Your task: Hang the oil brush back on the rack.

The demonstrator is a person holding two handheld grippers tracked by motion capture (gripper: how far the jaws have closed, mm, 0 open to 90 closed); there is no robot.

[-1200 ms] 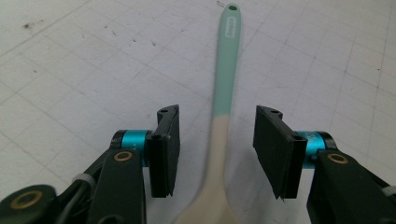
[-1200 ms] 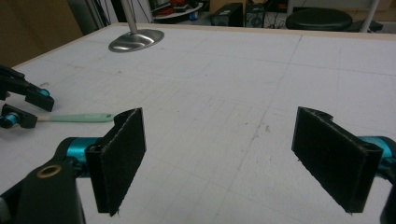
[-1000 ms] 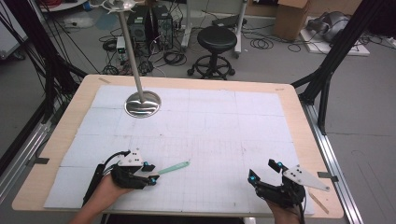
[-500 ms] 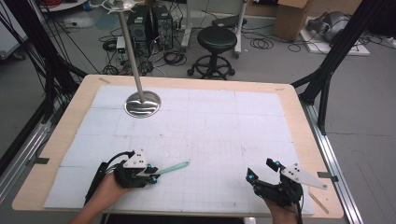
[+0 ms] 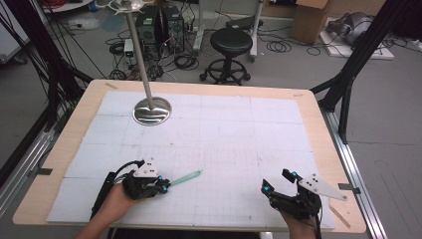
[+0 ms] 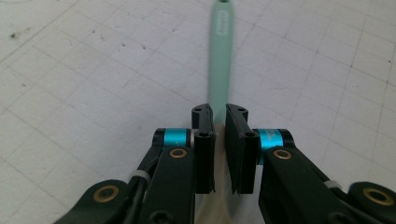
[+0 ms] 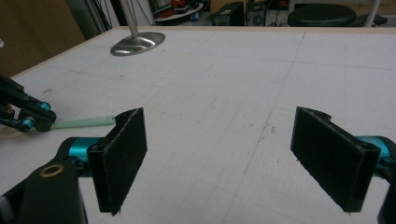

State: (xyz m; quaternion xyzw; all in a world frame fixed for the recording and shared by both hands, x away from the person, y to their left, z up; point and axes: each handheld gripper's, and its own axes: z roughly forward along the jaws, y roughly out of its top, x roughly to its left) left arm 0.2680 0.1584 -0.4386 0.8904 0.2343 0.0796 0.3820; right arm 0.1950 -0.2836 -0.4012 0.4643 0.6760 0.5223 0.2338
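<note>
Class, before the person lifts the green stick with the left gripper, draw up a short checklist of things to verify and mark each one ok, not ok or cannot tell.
1. Left gripper shut on the green stick: ok; its jaws have just been closing.
2. Stick centred between the jaws: ok.
3. Stick already off the gridded mat: cannot tell.
4. Right gripper open with nothing between its jaws: ok.
5. Right gripper apart from the stick: ok.
6. Metal stand base far from the stick: ok.

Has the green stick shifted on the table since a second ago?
No. The green stick lies at the same distance from the steel stand base, in the left hand-held gripper.
</note>
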